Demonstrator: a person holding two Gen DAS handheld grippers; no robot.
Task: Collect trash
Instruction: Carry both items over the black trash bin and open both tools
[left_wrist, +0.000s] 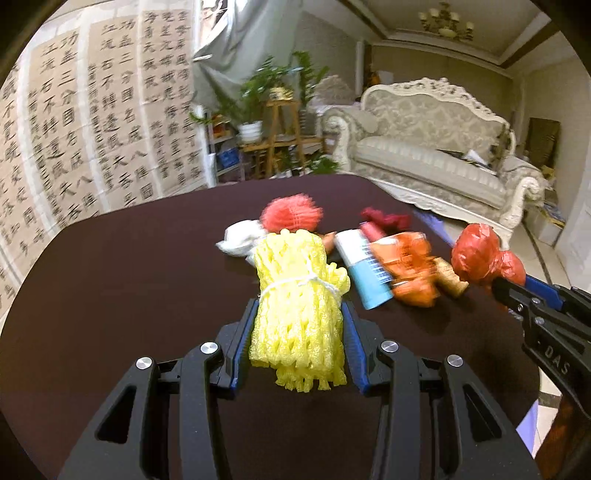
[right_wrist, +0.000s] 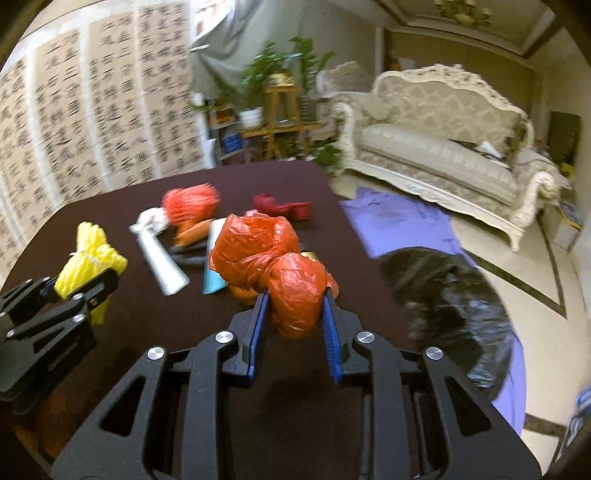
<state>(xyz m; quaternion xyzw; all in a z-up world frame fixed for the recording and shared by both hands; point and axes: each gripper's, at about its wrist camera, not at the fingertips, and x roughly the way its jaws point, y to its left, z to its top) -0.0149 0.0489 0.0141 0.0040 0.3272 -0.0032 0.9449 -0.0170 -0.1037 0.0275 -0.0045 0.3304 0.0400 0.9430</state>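
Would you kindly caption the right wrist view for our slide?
Right tool grips knotted red plastic bag above dark table; left tool holds yellow foam net.

Cream carved sofa (left_wrist: 436, 147), calligraphy-covered wall (left_wrist: 85, 129), potted plants (left_wrist: 258, 96).

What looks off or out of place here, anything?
Only the clutter itself: crumpled trash heaped at the far side of the dark table. A blue-and-white tube lies tipped on its side among wrappers. Each claw grips one piece, yellow foam net and orange plastic bag. Nothing spilled or broken.
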